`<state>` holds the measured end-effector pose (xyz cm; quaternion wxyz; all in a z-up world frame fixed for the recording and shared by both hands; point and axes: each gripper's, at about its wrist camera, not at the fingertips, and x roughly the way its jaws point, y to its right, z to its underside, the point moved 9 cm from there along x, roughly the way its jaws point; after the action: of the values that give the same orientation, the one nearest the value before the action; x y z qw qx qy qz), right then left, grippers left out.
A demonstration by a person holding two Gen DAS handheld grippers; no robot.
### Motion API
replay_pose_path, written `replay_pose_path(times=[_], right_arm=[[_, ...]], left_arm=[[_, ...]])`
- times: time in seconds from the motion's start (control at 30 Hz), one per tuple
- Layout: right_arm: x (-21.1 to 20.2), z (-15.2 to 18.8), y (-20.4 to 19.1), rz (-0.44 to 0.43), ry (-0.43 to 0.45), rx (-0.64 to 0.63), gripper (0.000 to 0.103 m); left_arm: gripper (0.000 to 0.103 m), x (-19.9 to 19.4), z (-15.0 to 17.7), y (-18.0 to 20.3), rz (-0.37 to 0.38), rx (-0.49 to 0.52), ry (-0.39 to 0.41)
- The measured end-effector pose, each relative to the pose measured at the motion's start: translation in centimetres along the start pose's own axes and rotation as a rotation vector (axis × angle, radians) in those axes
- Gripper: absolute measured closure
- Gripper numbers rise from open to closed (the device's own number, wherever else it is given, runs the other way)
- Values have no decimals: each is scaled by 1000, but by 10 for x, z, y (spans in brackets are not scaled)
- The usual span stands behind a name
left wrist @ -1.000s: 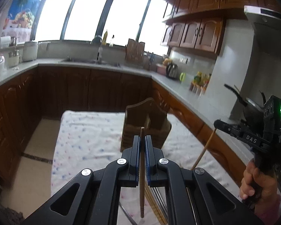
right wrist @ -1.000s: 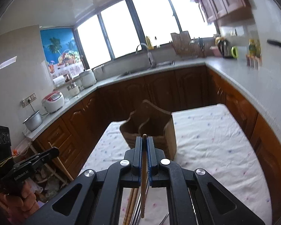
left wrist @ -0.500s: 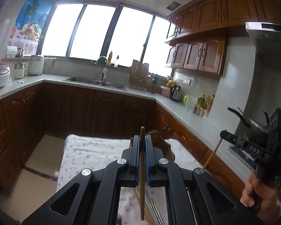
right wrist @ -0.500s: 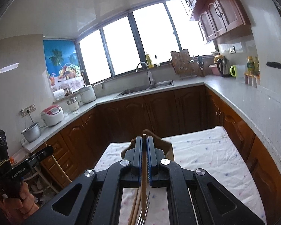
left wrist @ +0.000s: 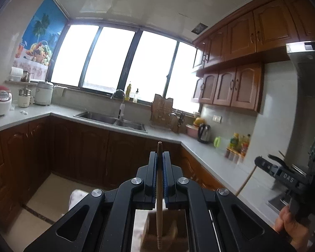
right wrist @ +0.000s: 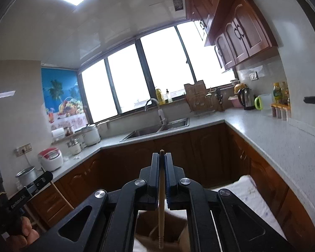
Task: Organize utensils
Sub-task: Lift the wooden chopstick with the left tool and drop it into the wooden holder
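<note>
Each gripper, left gripper (left wrist: pixel 160 163) and right gripper (right wrist: pixel 162 164), clamps an upright chopstick (left wrist: pixel 159 197) (right wrist: pixel 161 201), apparently above the wooden holder (left wrist: pixel 168 234).

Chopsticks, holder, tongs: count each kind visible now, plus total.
Chopsticks: 2, one in the left tongs at, one in the right tongs at
Wooden holder: 1
Tongs: 2
Total: 5

Chopstick (left wrist: pixel 159 199) pale tan. Holder (left wrist: pixel 149 231) dark brown. Cloth (right wrist: pixel 247 189) white, small coloured speckles. Cabinets (left wrist: pixel 90 153) dark brown. Bench (right wrist: pixel 273 134) speckled grey.
</note>
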<state>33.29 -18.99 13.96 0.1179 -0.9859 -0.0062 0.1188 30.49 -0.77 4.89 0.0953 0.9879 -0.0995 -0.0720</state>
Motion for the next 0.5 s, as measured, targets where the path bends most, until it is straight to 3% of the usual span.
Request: replay_pose_path(times=[0.27, 0.5], right_arm=[[51, 33, 15, 28, -26, -13, 99], [69, 72, 28, 53, -14, -17, 99]], left_arm=[[100, 75, 54, 12, -57, 13, 26], [100, 118, 136, 18, -58, 8, -25]])
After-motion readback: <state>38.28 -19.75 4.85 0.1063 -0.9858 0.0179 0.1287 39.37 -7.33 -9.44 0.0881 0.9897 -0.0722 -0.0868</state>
